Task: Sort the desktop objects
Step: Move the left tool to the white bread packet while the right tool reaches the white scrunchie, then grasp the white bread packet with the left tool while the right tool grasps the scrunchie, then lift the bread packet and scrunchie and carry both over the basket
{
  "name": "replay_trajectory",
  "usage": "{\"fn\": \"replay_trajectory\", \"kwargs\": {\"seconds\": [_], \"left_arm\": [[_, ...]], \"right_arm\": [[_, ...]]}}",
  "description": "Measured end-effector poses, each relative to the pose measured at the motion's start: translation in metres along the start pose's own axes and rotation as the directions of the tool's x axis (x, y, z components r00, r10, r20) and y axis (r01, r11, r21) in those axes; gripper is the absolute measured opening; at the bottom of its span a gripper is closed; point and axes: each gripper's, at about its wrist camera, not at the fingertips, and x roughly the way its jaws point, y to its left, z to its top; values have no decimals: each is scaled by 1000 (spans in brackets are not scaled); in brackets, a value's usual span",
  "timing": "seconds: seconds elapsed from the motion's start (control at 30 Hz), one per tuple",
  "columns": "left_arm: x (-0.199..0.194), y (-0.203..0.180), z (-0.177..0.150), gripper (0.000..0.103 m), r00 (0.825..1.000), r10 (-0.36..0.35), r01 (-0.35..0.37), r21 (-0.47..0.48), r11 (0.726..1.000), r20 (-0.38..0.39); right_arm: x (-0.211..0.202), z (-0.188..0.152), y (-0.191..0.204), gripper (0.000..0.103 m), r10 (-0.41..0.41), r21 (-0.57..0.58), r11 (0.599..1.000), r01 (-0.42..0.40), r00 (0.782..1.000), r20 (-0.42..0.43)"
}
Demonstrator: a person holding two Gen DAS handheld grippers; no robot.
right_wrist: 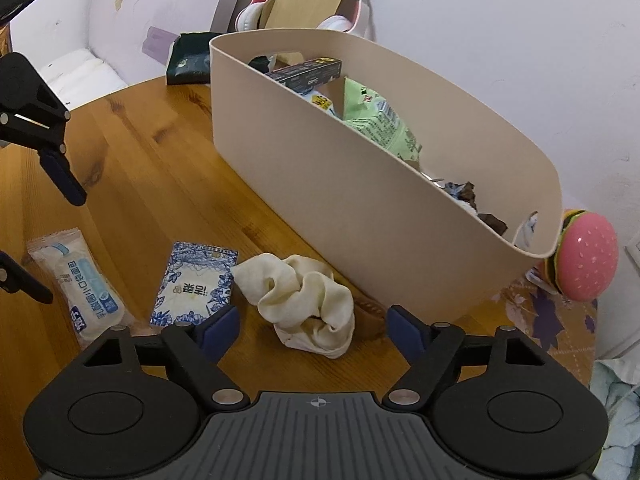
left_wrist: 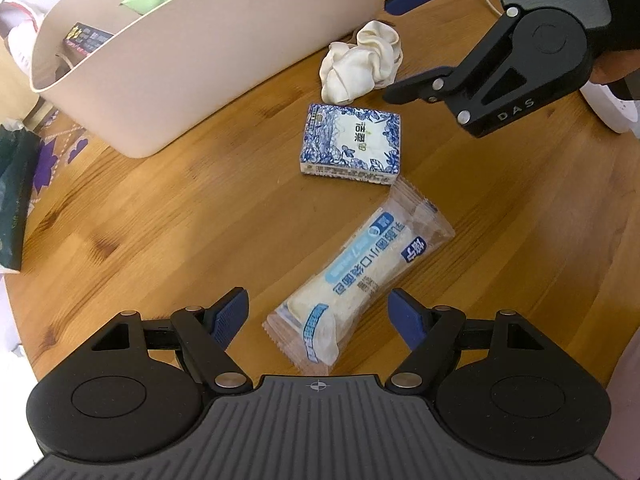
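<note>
A clear-wrapped bread snack (left_wrist: pixel 356 272) lies on the wooden table, its near end between the open fingers of my left gripper (left_wrist: pixel 318 318). Beyond it lies a blue-and-white tissue pack (left_wrist: pixel 352 144), then a crumpled white cloth (left_wrist: pixel 362 62). My right gripper (left_wrist: pixel 394 46) hovers open next to the cloth. In the right wrist view the cloth (right_wrist: pixel 306 300) sits just ahead of the open right gripper (right_wrist: pixel 314 330), with the tissue pack (right_wrist: pixel 194 288) and snack (right_wrist: pixel 82 284) to its left. The beige bin (right_wrist: pixel 360 208) holds several packets.
The bin (left_wrist: pixel 224 52) stands at the far left of the left view. A dark green pack (left_wrist: pixel 14 196) lies at the table's left edge. A pink burger-shaped toy (right_wrist: pixel 586 256) sits right of the bin. Headphones on a wooden stand (right_wrist: pixel 308 0) are behind it.
</note>
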Motion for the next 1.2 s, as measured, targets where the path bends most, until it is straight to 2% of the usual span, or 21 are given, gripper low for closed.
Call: {"fn": "replay_trajectory", "kwargs": {"seconds": [0.23,0.33,0.4,0.47,0.63,0.7,0.8,1.0,1.2], "left_arm": [[9,5,8,78,999,-38,38,-15,999,-8],[14,6,9,77,998,-51,51,-8,999,-21],[17,7,10,68,997,-65,65,-7,998,-28],[17,7,11,66,997,-67,67,-7,998,-24],[15,10,14,54,996,-84,83,-16,996,-11],[14,11,15,45,996,-91,91,-23,996,-7],[12,11,16,39,994,-109,109,-38,993,-1],[6,6,12,32,991,-131,132,-29,991,11],[-4,5,8,30,989,-145,146,-37,989,29]], "right_arm": [[15,3,0,72,41,6,999,-41,999,-27],[20,2,2,65,49,4,999,-49,998,-40],[22,2,1,55,56,10,998,-56,997,-45],[23,1,0,46,67,18,998,-66,996,-56],[24,-1,-2,31,106,36,994,-104,992,-66],[23,-2,-3,24,118,42,992,-116,991,-69],[21,-3,-2,19,120,49,992,-117,990,-67],[7,-8,-1,18,117,57,992,-115,992,-35],[-11,-11,0,17,118,48,992,-117,993,-7]]}}
